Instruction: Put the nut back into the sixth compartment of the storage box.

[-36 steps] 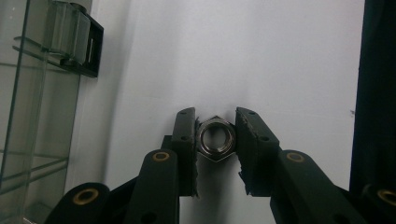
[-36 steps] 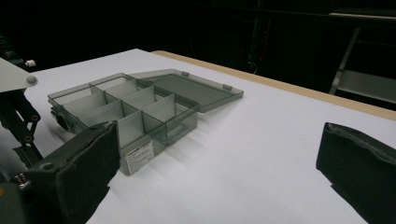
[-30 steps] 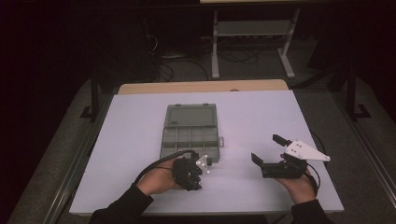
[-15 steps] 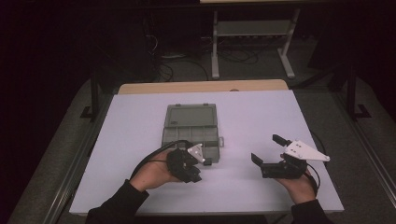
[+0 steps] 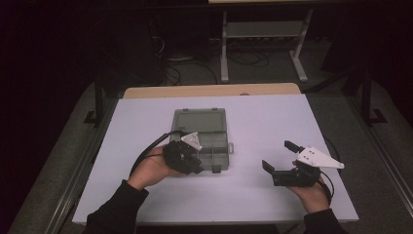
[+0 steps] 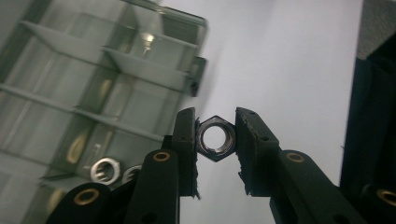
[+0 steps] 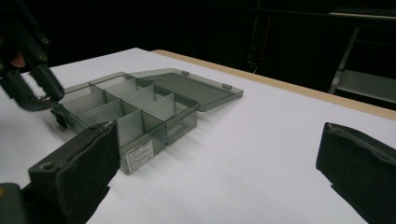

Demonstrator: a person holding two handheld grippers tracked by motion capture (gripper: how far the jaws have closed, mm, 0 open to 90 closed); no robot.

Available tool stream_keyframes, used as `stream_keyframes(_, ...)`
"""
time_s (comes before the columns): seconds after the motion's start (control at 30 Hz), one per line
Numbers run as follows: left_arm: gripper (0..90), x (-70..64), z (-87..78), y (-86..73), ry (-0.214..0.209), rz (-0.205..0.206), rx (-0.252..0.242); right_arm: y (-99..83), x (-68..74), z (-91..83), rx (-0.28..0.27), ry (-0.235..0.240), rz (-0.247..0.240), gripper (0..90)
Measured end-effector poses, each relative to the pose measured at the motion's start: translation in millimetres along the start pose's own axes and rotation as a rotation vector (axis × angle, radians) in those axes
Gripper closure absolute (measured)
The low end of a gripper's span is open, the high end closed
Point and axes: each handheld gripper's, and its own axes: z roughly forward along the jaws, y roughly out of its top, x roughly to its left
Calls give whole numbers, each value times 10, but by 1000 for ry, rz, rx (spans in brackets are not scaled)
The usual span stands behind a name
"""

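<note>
A grey clear organizer box (image 5: 214, 146) lies open on the white table, its lid (image 5: 198, 119) folded back. My left gripper (image 5: 197, 166) hovers at the box's near edge, shut on a steel hex nut (image 6: 216, 155) pinched flat between its pads (image 6: 215, 122). Under it, two more nuts (image 6: 106, 169) lie in a near compartment of the box (image 6: 93, 93). My right gripper (image 5: 278, 155) rests on the table to the right, open and holding nothing. In the right gripper view its jaws (image 7: 219, 140) stand wide apart, facing the box (image 7: 135, 105) and the left gripper (image 7: 44, 100).
The white table top (image 5: 253, 117) has bare room right of and in front of the box. A wooden strip (image 5: 209, 90) runs along its far edge. Behind it on the dark floor stand a metal rack (image 5: 263, 34) and cables.
The left gripper has moved forward and slightly right from the table to the box's near edge. The right gripper has stayed still.
</note>
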Motion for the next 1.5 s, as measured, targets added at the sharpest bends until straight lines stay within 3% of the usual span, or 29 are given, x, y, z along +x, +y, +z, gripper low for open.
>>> stream_keyframes(0.17, 705, 104, -56, -20, 32, -45, -25, -4, -3, -10, -2, -2, 1, 0)
stream_keyframes(0.4, 705, 241, -61, -36, 83, -66, -24, -5, -2, -10, -1, -3, 1, 0)
stream_keyframes(0.53, 705, 294, -31, -46, 96, -100, -31, -4, 4, -10, -1, -3, -2, 0)
stream_keyframes(0.67, 705, 344, -15, -57, 96, -92, -11, -6, 0, -9, -1, -5, -2, 0)
stream_keyframes(1.03, 704, 443, 123, -135, 100, -123, 31, -7, 3, -8, 4, -6, 5, 0)
stream_keyframes(1.4, 698, 449, 178, -148, 99, -130, 52, -8, 1, -11, 4, -4, 10, 0)
stream_keyframes(1.43, 687, 450, 169, -150, 101, -134, 50, -8, 1, -11, 4, -4, 10, 0)
stream_keyframes(1.5, 580, 443, 140, -148, 108, -130, 37, -9, 4, -13, 6, -4, 13, 0)
